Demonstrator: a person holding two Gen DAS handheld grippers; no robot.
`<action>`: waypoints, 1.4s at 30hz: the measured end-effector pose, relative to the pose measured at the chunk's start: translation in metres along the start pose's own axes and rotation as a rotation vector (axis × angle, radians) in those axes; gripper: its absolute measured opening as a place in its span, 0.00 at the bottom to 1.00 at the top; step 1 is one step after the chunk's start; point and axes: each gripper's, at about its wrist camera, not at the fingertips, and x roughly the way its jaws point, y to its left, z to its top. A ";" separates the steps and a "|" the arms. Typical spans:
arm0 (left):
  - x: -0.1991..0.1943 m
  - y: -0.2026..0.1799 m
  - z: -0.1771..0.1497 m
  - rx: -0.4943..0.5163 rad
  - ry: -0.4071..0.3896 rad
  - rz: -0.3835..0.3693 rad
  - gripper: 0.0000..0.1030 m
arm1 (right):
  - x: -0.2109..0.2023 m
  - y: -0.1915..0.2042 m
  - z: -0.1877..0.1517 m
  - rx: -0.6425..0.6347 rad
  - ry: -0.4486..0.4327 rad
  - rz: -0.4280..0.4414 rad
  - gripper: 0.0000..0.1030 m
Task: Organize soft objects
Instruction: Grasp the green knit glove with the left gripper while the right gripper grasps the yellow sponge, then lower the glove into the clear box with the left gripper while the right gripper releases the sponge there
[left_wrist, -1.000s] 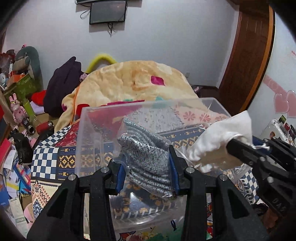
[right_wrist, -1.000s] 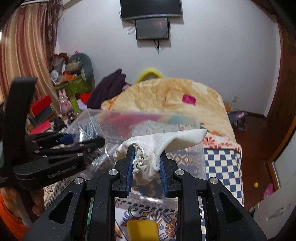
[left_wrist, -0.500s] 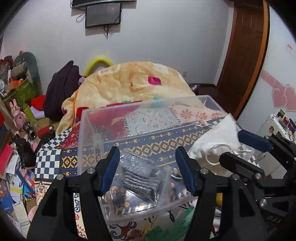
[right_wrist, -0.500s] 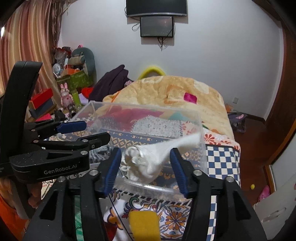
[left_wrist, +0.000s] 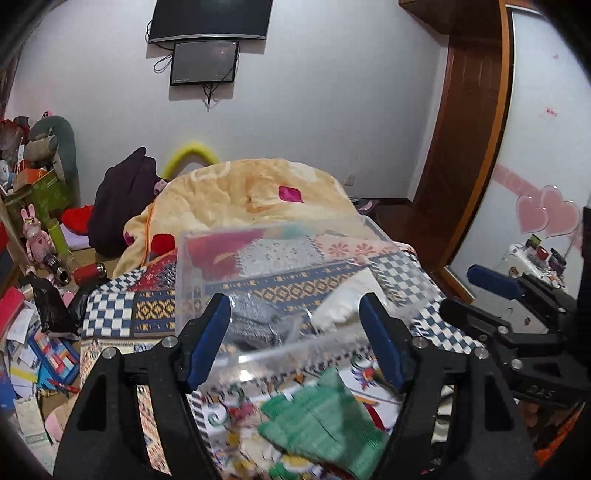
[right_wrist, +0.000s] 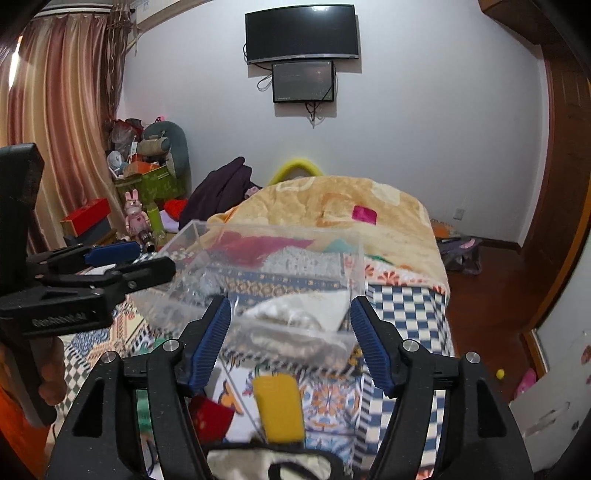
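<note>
A clear plastic bin (left_wrist: 280, 258) (right_wrist: 280, 251) stands on the patterned bed cover. Inside it lie a bagged grey knit item (left_wrist: 255, 321) at the left and a white drawstring pouch (left_wrist: 343, 302) (right_wrist: 295, 310) at the right. My left gripper (left_wrist: 295, 339) is open and empty, pulled back in front of the bin. My right gripper (right_wrist: 290, 343) is open and empty, also in front of the bin. Each gripper shows at the side of the other's view: the right one (left_wrist: 491, 295), the left one (right_wrist: 122, 266). A green knit cloth (left_wrist: 321, 421), a yellow object (right_wrist: 279, 406) and a red object (right_wrist: 210, 417) lie on the cover below the grippers.
A yellow-orange blanket (left_wrist: 251, 195) is heaped behind the bin. A dark garment (left_wrist: 122, 195) lies to its left. Clutter, boxes and a pink rabbit toy (left_wrist: 35, 232) fill the left floor. A wooden door frame (left_wrist: 469, 140) stands at the right.
Both grippers opened and let go: the bagged grey knit item and the white pouch dropped into the bin. Both grippers then drew back and opened wider.
</note>
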 end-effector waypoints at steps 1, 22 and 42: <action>-0.002 -0.001 -0.003 -0.003 0.000 -0.004 0.70 | 0.000 0.000 -0.004 0.006 0.009 0.004 0.63; 0.023 -0.013 -0.087 -0.064 0.133 -0.058 0.68 | 0.038 0.002 -0.069 0.033 0.217 0.025 0.61; 0.002 -0.002 -0.087 -0.104 0.099 -0.112 0.10 | 0.014 0.006 -0.053 0.028 0.126 0.051 0.28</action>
